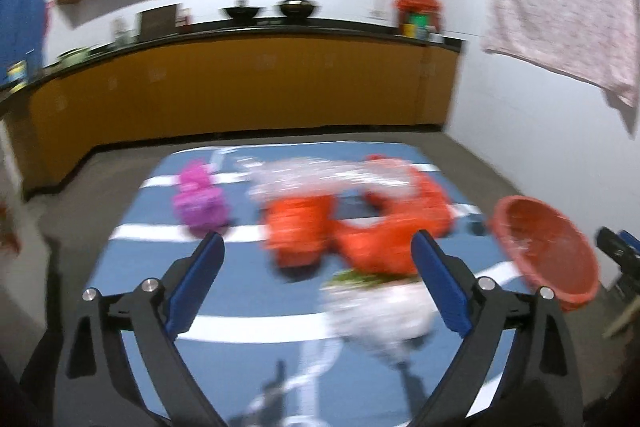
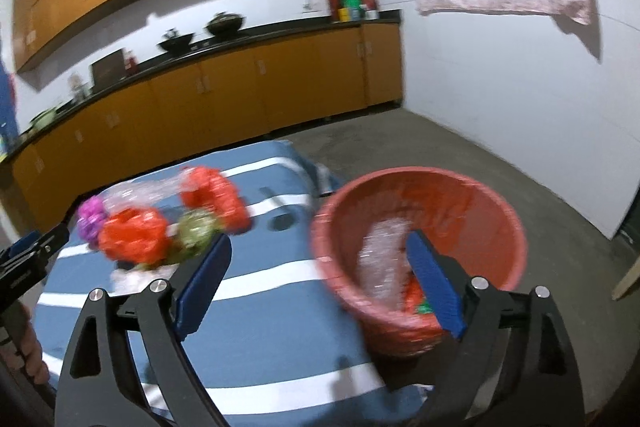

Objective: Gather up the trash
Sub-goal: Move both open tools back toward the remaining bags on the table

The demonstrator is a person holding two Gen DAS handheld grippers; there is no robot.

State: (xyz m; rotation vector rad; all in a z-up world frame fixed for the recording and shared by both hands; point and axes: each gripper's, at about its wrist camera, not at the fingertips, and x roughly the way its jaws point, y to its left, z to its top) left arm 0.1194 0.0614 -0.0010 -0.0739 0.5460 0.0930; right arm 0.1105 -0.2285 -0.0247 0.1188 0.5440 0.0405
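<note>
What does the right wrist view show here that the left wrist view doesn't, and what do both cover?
Only the right wrist view looks down into the red bin, where clear plastic and red scraps already lie, and catches the left gripper at its left edge. Only the left wrist view shows a blurred white wad lying near its own open jaws. Both share the blue striped cloth, the pink wad, the orange-red bags with clear plastic over them, the orange cabinets and the hanging pink cloth. The right gripper is open and empty.
</note>
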